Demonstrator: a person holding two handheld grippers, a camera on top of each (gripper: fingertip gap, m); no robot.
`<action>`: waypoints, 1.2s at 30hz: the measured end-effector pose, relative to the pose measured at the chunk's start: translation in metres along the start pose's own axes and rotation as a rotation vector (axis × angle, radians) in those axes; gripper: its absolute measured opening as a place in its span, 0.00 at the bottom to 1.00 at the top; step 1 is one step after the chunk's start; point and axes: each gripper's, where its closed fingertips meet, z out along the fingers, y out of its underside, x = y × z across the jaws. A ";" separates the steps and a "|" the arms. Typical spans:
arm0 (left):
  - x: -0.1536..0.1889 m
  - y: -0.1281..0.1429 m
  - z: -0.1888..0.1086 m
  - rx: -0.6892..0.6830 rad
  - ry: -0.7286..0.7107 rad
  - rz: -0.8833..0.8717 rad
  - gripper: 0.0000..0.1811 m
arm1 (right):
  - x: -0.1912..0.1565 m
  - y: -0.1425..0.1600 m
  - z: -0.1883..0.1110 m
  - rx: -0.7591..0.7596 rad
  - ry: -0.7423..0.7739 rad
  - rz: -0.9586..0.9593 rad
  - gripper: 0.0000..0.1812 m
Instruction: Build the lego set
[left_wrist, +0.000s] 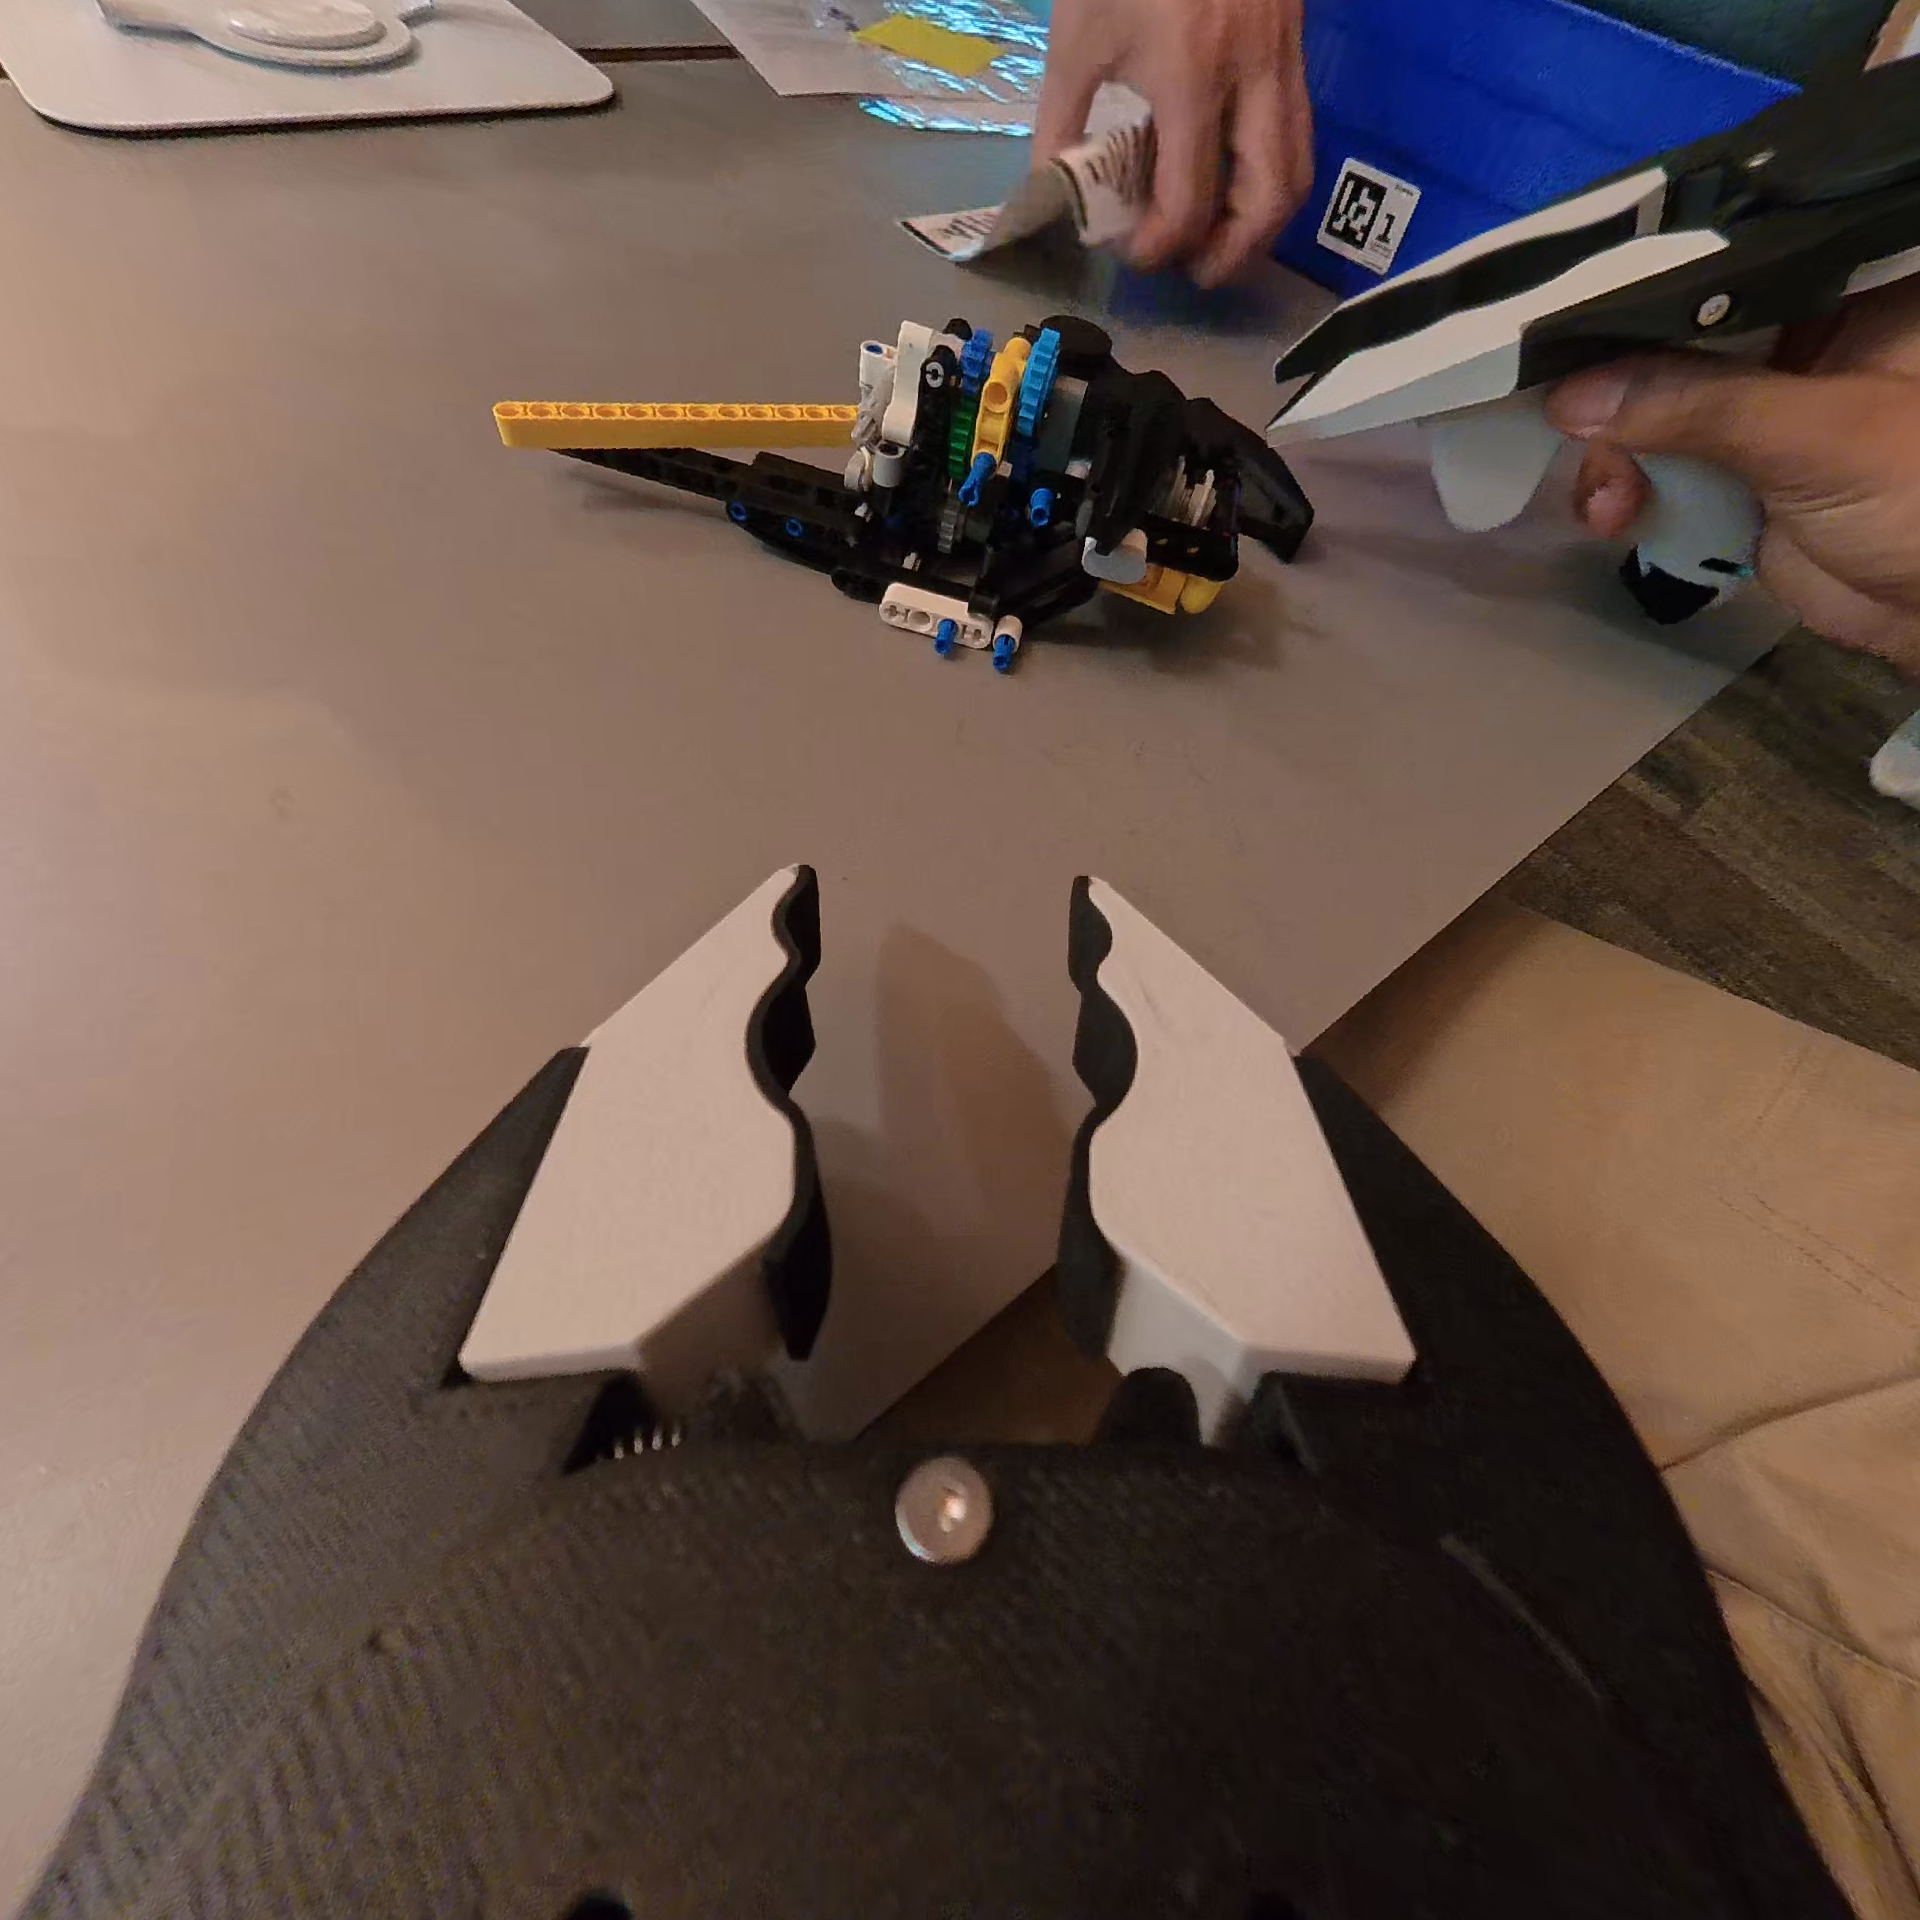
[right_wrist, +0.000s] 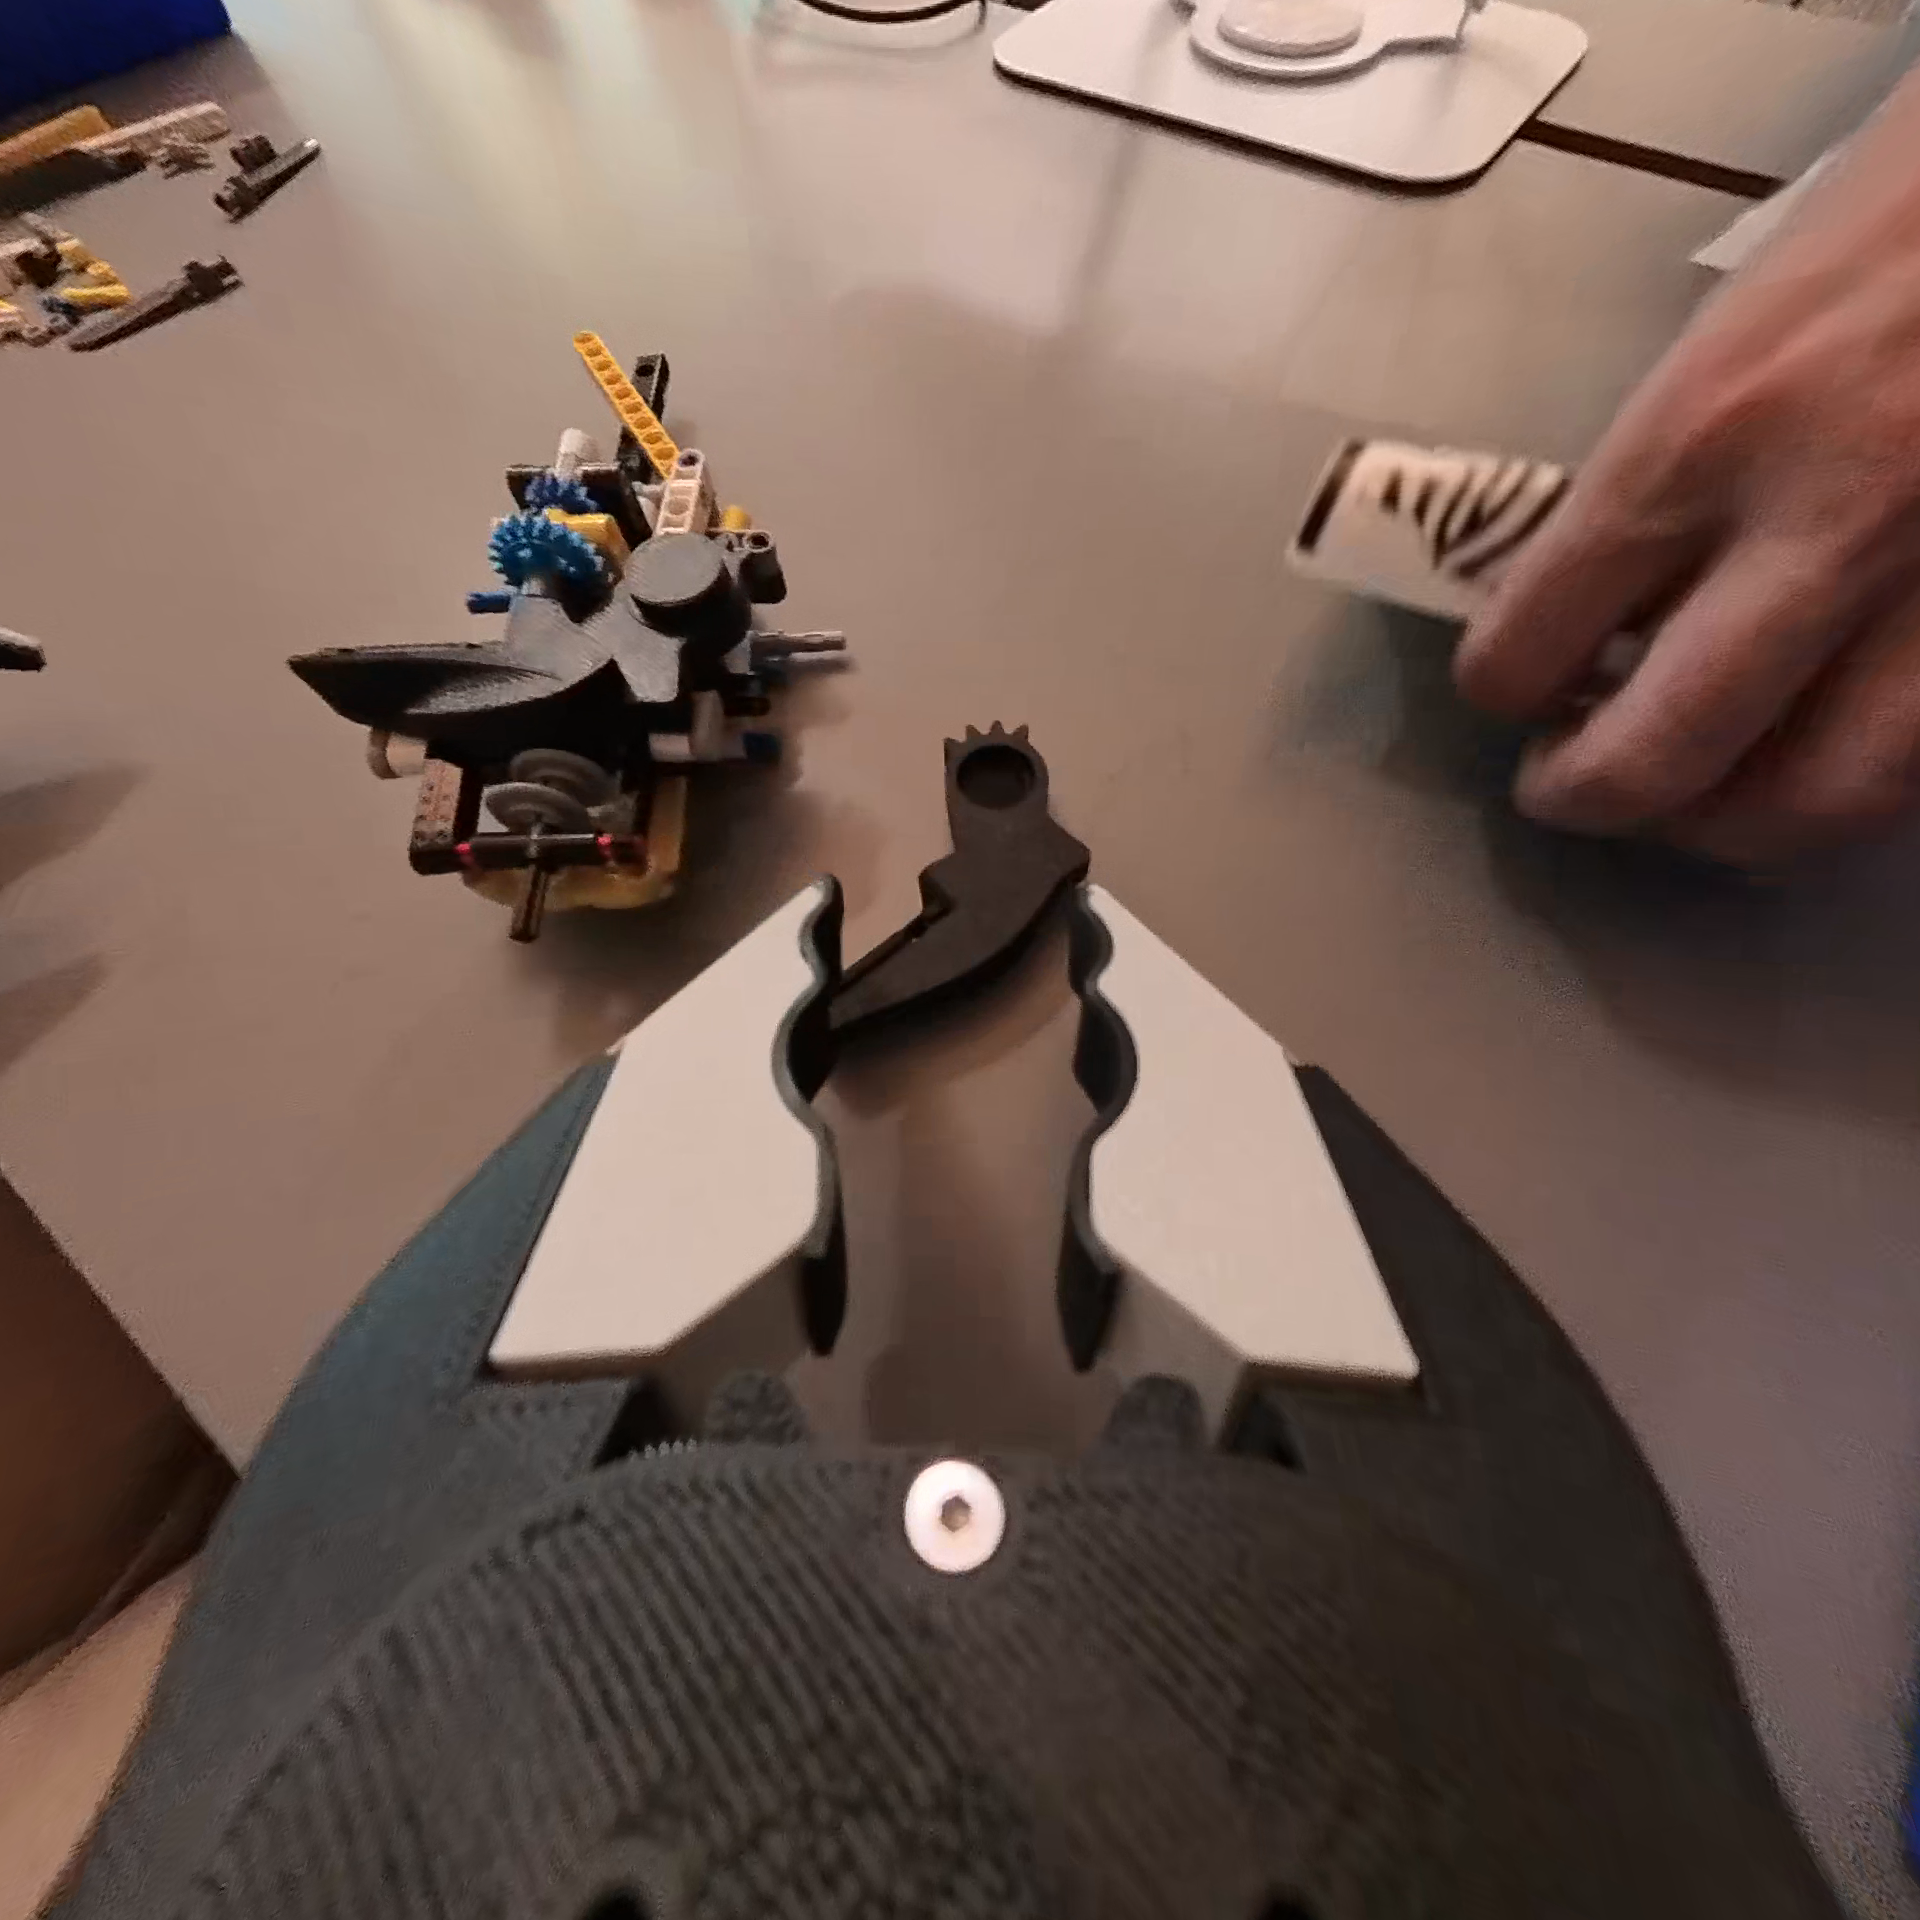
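Near the worktop's middle, the half-built black-and-yellow lego model (right_wrist: 582, 686) lies ahead-left of my right hand-held gripper (right_wrist: 951, 914), which clasps a black toothed lever piece (right_wrist: 987, 883); my left hand-held gripper (left_wrist: 945, 883) gapes empty, farther back.

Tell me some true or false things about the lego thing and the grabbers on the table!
1. The right gripper holds a black toothed piece in its jaws. True.
2. The left gripper is carrying a yellow beam. False: its jaws are open and empty; the yellow beam is part of the lego model.
3. The lego model sits on the grey table. True.
4. The lego model has blue gears. True.
5. A bare hand is pressing on the model. False: it holds a striped paper away from the model.
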 end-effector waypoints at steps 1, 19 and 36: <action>0.000 0.000 0.000 -0.002 0.001 -0.001 0.26 | 0.001 0.002 0.001 -0.007 0.013 0.003 0.24; 0.002 0.003 0.002 -0.010 0.003 0.005 0.26 | -0.002 0.020 0.018 -0.156 0.121 -0.065 0.19; 0.001 0.003 0.001 -0.010 0.004 0.004 0.26 | -0.003 0.014 0.011 -0.106 0.102 -0.043 0.11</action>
